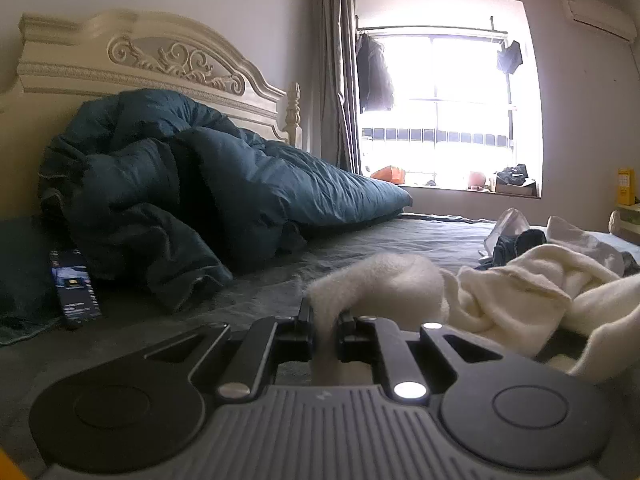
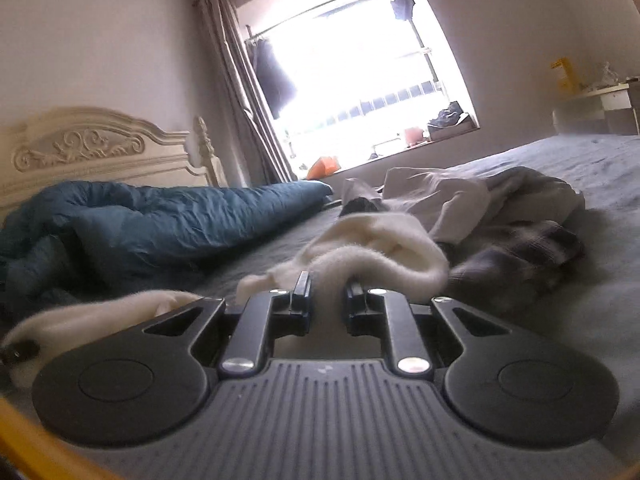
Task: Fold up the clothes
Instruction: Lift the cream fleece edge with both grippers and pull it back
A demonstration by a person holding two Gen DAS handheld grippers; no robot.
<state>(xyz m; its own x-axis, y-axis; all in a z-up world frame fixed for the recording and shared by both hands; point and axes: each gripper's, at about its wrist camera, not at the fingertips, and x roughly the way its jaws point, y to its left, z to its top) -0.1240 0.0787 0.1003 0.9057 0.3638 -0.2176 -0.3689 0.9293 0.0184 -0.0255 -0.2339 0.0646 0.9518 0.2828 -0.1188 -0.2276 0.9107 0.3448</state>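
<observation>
Left wrist view: the left gripper (image 1: 325,312) is clenched on a fuzzy edge of the cream sweater (image 1: 516,296), which trails toward three o'clock on the bed (image 1: 400,236). The right gripper (image 2: 327,288) likewise pinches it. Best to draw both edges taut and level before laying it flat. One sweater, two grippers, one heap of other clothes (image 2: 516,216) at one o'clock.

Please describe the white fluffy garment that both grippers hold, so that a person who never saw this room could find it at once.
Start at the carved cream headboard and the rumpled teal duvet below it, then cross the grey bedsheet toward the pile of clothes. The fuzzy cream-white knitted garment lies nearest, pinched by the left gripper and the right gripper. Its neighbours are smooth, greyish or dark; it alone is woolly.
</observation>
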